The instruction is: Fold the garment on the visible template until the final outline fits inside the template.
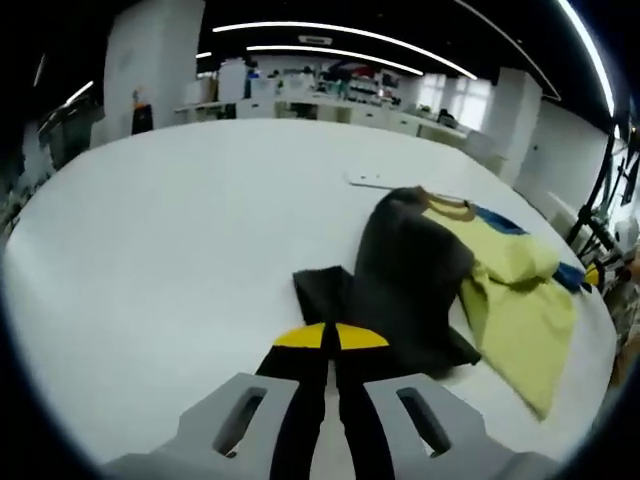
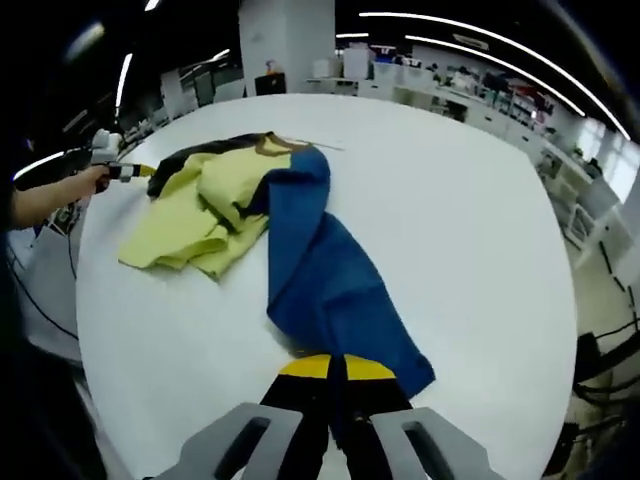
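Observation:
The garment lies crumpled on the white table (image 1: 180, 230), with a dark grey part (image 1: 410, 270), a pale yellow part (image 1: 520, 300) and a blue part (image 2: 320, 270). My left gripper (image 1: 331, 338) is shut, its yellow tips pressed together on the edge of the dark grey sleeve (image 1: 322, 292). In the right gripper view this left gripper (image 2: 128, 171) sits at the garment's dark far-left edge, held by a hand (image 2: 85, 182). My right gripper (image 2: 336, 367) is shut on the near edge of the blue part, and the yellow part (image 2: 195, 215) lies beyond it.
A thin flat white piece (image 1: 365, 181) lies on the table just beyond the garment's collar (image 1: 448, 206). The table's edge (image 2: 560, 300) curves close on the right. Desks and a pillar (image 2: 285, 45) stand far behind. Cables (image 2: 60, 300) hang off the left side.

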`<state>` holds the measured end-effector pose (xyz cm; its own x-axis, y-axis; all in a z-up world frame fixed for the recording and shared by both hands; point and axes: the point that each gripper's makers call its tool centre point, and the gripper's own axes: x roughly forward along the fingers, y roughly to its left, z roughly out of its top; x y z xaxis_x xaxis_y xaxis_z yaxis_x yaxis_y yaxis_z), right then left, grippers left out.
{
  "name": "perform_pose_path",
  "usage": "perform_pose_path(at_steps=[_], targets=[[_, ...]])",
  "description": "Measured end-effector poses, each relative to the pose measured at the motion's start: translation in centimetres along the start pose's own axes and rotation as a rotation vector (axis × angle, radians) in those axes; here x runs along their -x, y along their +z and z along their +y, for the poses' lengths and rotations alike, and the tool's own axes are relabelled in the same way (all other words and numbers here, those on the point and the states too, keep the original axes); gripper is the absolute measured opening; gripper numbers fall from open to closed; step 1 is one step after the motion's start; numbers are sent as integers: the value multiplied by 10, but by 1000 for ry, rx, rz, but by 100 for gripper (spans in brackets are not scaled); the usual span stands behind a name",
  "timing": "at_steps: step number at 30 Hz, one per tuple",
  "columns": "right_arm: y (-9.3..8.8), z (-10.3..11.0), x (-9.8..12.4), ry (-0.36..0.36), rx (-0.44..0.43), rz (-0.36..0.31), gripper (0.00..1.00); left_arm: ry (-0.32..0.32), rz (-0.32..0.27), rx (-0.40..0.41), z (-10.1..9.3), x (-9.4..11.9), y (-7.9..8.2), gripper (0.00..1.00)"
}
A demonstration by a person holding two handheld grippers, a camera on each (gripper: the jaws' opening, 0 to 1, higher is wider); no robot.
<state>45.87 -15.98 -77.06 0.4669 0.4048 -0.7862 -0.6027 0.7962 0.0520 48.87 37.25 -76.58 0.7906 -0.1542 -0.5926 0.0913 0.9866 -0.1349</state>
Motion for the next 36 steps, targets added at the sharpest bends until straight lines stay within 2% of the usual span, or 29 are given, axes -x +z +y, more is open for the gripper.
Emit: perform_pose_path(at_steps=[4,7,11,14,25,29,36], targets=[[5,10,13,28,-55,-17,0,-1,-25,10,-1,16,3,0],[11,16,24,56,-100,-47,0,-4,-36,-20,-2,31,3,0],[15,18,35,66,-143,-62,0,-6,-63,-23,-2,52,6,0],[19,20,42,88,-220,-71,0,4,-83,-30,0,66,7,0],[17,0,49,53,-332,-60,0,66,-111,9,15,103,-11,0],[15,-8,46,46,-358,-53,0,105,-106,24,25,109,-23,0],[7,-33,35,22,-472,-38,0,173,-93,16,44,112,-37,0]])
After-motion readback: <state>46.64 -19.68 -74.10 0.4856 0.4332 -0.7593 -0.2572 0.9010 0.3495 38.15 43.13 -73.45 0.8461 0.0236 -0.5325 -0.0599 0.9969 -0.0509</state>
